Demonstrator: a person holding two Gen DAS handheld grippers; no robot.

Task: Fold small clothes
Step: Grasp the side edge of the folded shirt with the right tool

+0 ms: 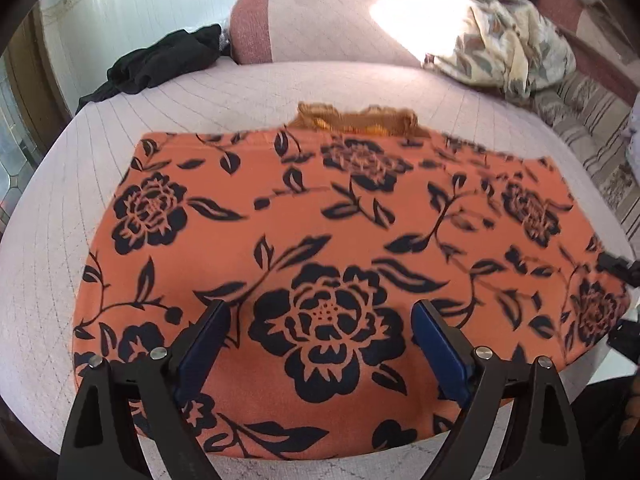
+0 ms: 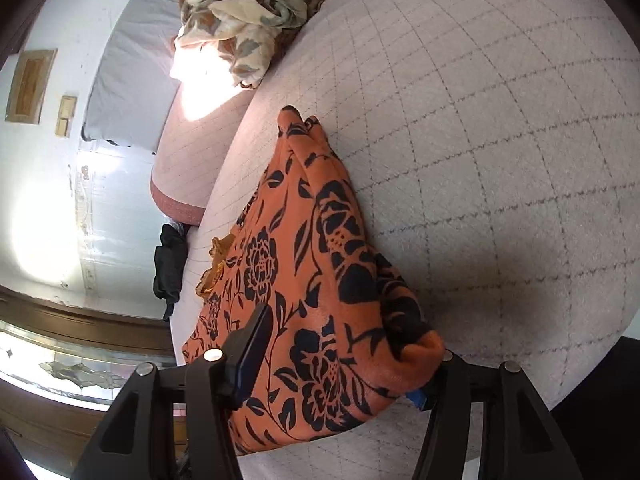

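Note:
An orange garment with black flowers (image 1: pixel 320 216) lies flat on the pale quilted surface (image 1: pixel 240 92), with a gold lace trim (image 1: pixel 356 120) at its far edge. My left gripper (image 1: pixel 320 332) is open just above its near half, holding nothing. In the right wrist view the garment (image 2: pixel 316 288) has its right edge bunched and folded between my right gripper's (image 2: pixel 340 364) wide-open fingers. One blue pad (image 2: pixel 256 344) rests on top of the cloth; the other finger is mostly hidden under the fold. The right gripper's tip (image 1: pixel 618 268) shows at the cloth's right edge.
A black garment (image 1: pixel 160 64) lies at the far left of the surface. A crumpled cream floral cloth (image 1: pixel 504 52) sits at the far right on a striped couch. A pink bolster (image 1: pixel 312 24) lies along the back. The surface edge is close in front.

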